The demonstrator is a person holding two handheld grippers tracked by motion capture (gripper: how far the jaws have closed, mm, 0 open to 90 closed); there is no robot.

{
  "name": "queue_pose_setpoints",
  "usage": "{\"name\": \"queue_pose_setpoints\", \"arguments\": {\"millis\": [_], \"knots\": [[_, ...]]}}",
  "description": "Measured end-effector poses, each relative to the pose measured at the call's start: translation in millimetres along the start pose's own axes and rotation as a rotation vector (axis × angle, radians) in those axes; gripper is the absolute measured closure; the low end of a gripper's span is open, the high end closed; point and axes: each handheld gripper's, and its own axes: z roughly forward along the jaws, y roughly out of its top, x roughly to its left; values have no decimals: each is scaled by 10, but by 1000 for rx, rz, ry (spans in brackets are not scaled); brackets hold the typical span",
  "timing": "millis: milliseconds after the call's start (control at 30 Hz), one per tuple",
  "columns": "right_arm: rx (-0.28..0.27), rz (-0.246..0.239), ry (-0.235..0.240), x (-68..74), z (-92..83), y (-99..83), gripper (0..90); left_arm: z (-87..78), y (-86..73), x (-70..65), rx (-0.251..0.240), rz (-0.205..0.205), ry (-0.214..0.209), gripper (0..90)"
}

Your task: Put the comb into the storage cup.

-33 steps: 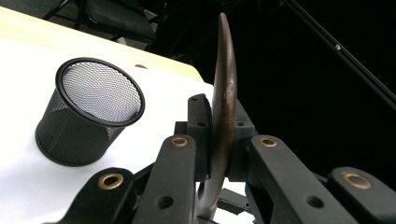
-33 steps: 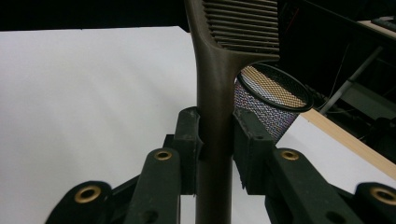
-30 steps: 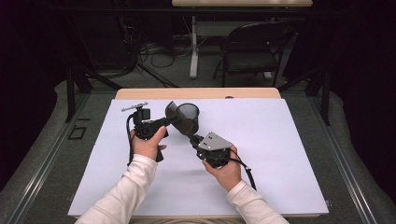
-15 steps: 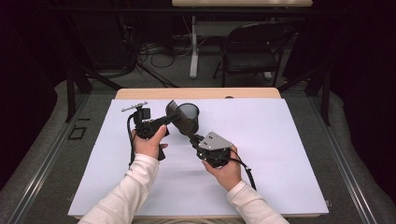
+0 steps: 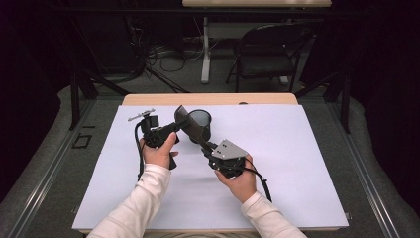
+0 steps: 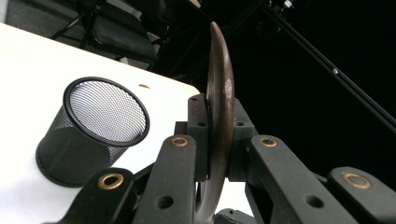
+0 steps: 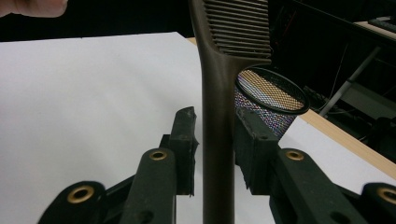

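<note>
A: What is the left gripper [image 5: 171,130] doing?

B: Its jaws are clamping the dark comb [image 6: 219,98] edge-on, above the desk [image 5: 297,148] toward its far edge.

A: And the right gripper [image 7: 215,140]?

B: Its jaws have just been opening a little; the comb's handle [image 7: 217,154] is standing between the pads, with a gap showing on one side (the other side I cannot tell).

A: Anything nearby?

B: The black mesh cup [image 5: 200,124] is sitting upright just behind the comb, near the desk's far edge, left of middle.
</note>
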Motion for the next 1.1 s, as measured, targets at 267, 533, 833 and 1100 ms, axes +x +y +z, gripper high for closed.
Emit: {"name": "queue_pose_setpoints", "arguments": {"millis": [267,533,833,1100], "knots": [[-2,-2,6,12,-2,3,679,-6,10,4,-26,-2,0,842],[-8,7,-3,6,-8,6,627,-8,21,7,-50,6,14,842],[-7,15,-11,-15,-17,7,573,-26,53,30,-73,11,23,842],[-3,20,-14,-23,-14,2,522,-39,111,47,-97,31,32,842]]}}
